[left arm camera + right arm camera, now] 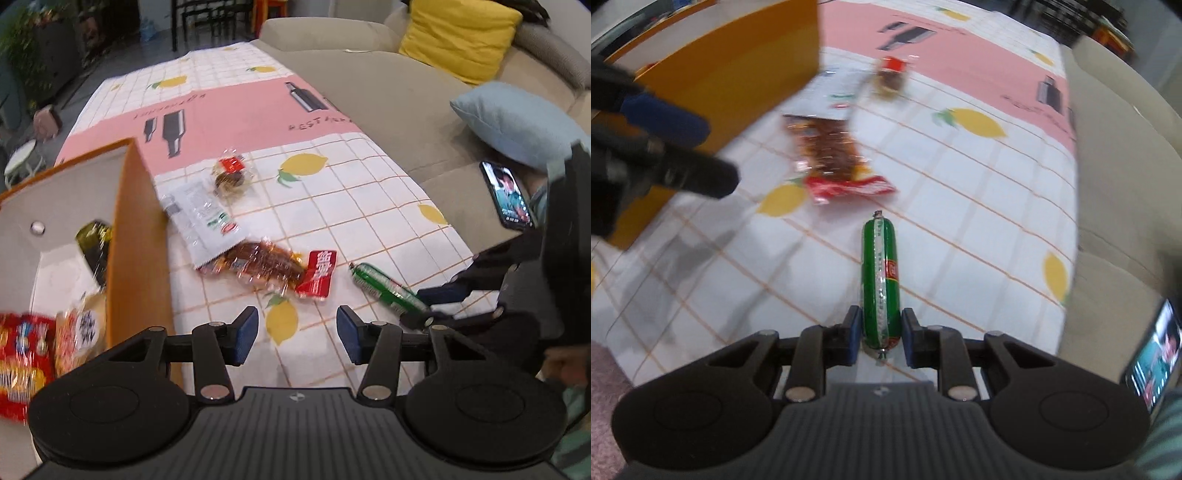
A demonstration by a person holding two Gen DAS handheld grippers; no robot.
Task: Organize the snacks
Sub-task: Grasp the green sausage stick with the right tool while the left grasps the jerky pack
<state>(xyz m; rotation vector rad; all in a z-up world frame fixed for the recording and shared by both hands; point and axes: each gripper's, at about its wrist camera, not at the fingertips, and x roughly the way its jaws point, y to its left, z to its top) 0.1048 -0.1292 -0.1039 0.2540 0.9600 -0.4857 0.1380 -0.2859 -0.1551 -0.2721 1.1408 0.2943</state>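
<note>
One green sausage stick (880, 280) lies on the tablecloth (979, 221) right of the orange box (738, 66), its long axis running straight out from the right gripper (880, 334), whose narrowed jaws clamp its near end, while the left gripper (297, 334) hangs open and empty beside the box.

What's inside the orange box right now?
The orange box holds a red snack bag, an orange-and-white packet and a dark green-gold packet. The box wall and the picture's edge cover anything else inside.
</note>
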